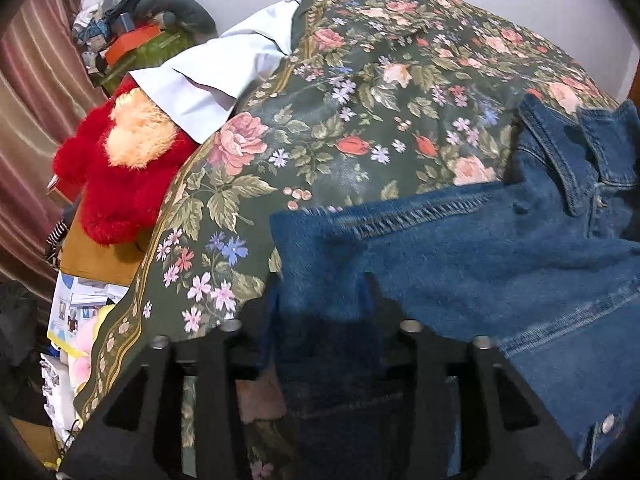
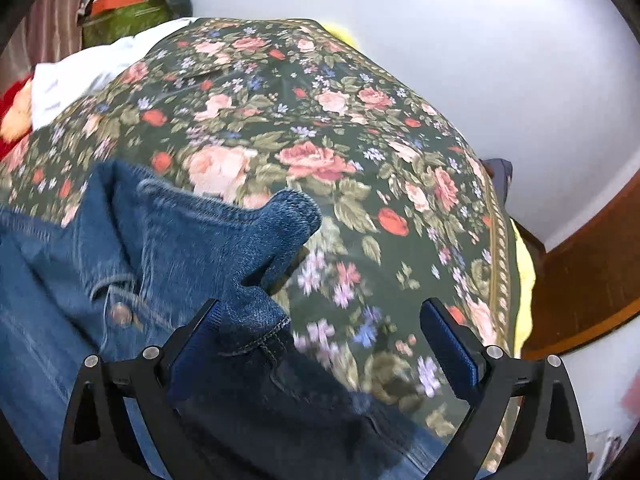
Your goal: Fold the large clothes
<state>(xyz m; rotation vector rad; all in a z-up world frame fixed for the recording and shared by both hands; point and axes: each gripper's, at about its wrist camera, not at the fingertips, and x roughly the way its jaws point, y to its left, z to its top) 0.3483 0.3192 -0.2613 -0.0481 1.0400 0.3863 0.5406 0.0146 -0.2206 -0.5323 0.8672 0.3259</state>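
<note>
A blue denim jacket (image 1: 500, 248) lies on a bed covered by a dark green floral spread (image 1: 360, 92). Its collar (image 1: 560, 160) points to the far right. In the left wrist view my left gripper (image 1: 322, 300) has a fold of denim lying between and over its fingers; how far the jaws are closed is hidden. In the right wrist view my right gripper (image 2: 322, 320) is open, its blue pads (image 2: 448, 344) wide apart. A bunched corner of the jacket (image 2: 256, 240) rests against its left pad, and the spread (image 2: 360, 160) shows between the fingers.
A white garment (image 1: 224, 68) lies at the bed's far left edge. A red and cream plush toy (image 1: 124, 160) sits beside the bed on the left, with boxes and clutter (image 1: 132, 40) behind it. A white wall (image 2: 480, 60) and a wooden frame (image 2: 592, 280) stand to the right.
</note>
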